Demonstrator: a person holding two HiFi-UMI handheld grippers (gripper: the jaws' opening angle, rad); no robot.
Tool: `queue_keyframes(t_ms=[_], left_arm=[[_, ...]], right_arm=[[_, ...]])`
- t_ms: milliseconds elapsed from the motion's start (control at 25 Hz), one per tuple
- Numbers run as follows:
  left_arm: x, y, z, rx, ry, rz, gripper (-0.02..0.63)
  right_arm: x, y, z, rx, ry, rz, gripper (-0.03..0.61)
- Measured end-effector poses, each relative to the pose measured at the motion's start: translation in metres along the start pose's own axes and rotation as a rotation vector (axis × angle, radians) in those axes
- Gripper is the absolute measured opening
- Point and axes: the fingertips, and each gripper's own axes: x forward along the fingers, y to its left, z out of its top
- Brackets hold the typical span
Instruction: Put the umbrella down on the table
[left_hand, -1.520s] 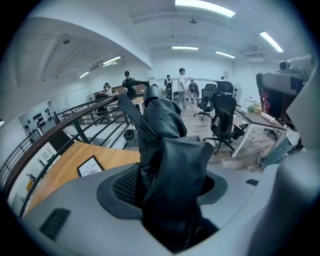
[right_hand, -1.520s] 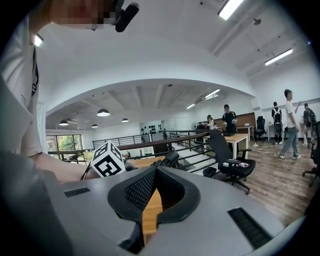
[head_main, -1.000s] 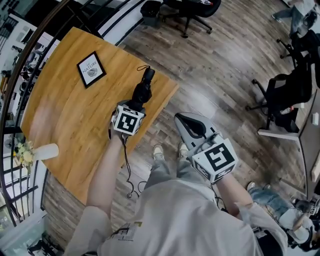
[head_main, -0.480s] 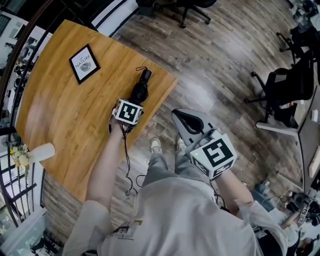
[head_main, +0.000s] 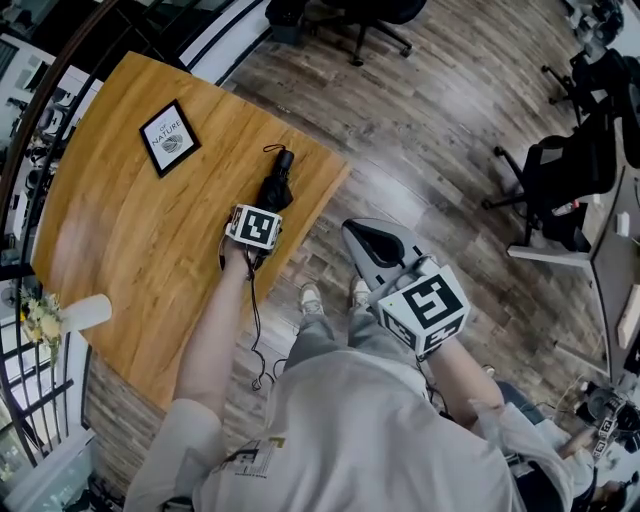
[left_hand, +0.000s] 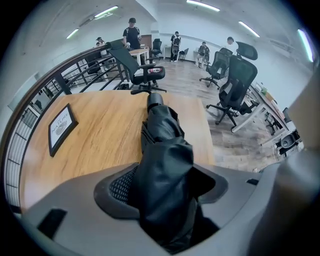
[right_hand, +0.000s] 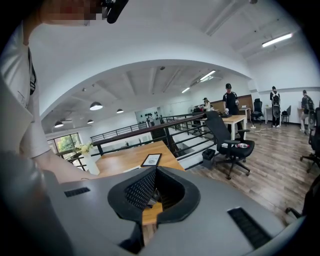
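1. Your folded umbrella (head_main: 277, 188) lies on the wooden table (head_main: 130, 240), close to the edge facing the open floor (head_main: 440, 120), with bare wood wide to its other side.
2. Your left gripper (head_main: 265, 208) has its jaws opening around the canopy end; your right gripper (head_main: 352, 235) hangs closed and empty above the floor.
3. A framed picture (head_main: 168, 137) and a white vase (head_main: 85, 312) stand well apart.
4. Black fabric hides one left pad.

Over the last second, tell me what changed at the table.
The left tongs lowered the folded umbrella until it lay on the table near its edge; their jaws are opening, the umbrella still between them. The right tongs stayed shut and empty over the floor; the framed picture and vase kept their places.
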Motion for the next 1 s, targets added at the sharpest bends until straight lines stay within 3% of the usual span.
queue_keyframes(t_ms=[160,280,440,600,800,1000], left_arm=[[-0.041,0.010,0.014,0.020,-0.071,0.085,0.299],[-0.070,-0.001,0.020,-0.006,-0.143,0.057,0.293],[-0.146,-0.017,0.047,-0.018,-0.341,0.031,0.262],[-0.223,-0.025,0.059,-0.011,-0.487,0.060,0.247],[-0.312,-0.053,0.078,0.090,-0.709,0.028,0.217],[-0.400,-0.075,0.092,0.195,-0.921,0.084,0.154]], right_arm=[[-0.016,0.000,0.019,-0.027,-0.036,-0.020,0.028],[-0.033,0.002,0.043,-0.024,-0.090,-0.016,0.028],[-0.057,0.014,0.080,-0.044,-0.180,0.000,0.028],[-0.082,0.025,0.111,-0.093,-0.248,-0.012,0.028],[-0.115,0.037,0.138,-0.174,-0.327,-0.058,0.028],[-0.138,0.052,0.157,-0.217,-0.390,-0.079,0.028]])
